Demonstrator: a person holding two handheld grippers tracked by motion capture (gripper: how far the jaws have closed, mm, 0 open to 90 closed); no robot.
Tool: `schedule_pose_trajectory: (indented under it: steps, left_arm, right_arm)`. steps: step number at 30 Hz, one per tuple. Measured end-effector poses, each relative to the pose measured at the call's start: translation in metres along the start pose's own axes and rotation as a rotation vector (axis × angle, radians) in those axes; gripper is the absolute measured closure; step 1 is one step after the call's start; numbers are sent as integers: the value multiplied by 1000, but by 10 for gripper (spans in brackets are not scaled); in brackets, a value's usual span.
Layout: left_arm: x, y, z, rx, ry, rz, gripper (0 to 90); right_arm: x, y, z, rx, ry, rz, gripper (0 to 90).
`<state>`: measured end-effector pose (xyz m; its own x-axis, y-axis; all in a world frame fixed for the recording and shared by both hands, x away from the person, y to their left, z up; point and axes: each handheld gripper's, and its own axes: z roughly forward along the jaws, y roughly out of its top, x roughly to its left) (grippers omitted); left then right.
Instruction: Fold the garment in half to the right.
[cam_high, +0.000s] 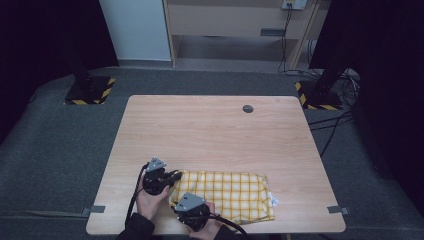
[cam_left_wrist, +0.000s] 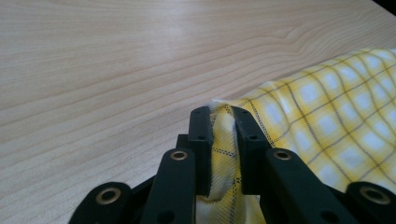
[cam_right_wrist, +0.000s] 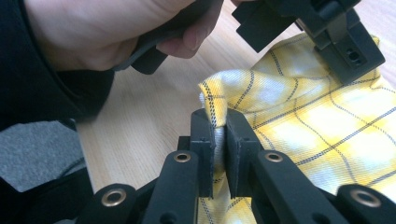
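Yellow checked cloth (cam_high: 227, 195) is laid folded at the near edge of the bench (cam_high: 210, 130), long axis running left to right. Both claws are set at its left end: left claw (cam_high: 172, 176) on the far corner, right claw (cam_high: 186, 206) on the near corner. Each is closed narrow, a bunched corner of fabric pinched between the jaws. Judged ready for a lift or unfolding pull.
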<state>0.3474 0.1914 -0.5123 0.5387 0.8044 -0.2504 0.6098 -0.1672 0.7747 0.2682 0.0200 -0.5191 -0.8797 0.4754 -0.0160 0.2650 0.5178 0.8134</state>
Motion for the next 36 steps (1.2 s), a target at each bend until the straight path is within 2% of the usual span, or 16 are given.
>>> schedule_pose_trajectory:
  steps: [1,6,13,24,32,36]
  left_arm:
    - [-1,1,0,-1,-3,2,788]
    - [-7,7,-1,-9,-8,21,788]
    - [-16,19,-2,-33,-24,45,787]
    - [-35,41,6,-44,-45,94,786]
    - [-47,49,17,-34,-66,109,784]
    - [-56,56,23,-25,-77,129,784]
  right_arm:
    - [-2,1,-4,-8,12,17,831]
    - [-11,4,-18,-26,30,39,830]
    - [-16,6,-30,-35,30,37,828]
    - [-36,6,-55,-76,50,101,824]
    - [-47,-1,-74,-93,42,127,821]
    - [-53,-5,-85,-105,30,136,821]
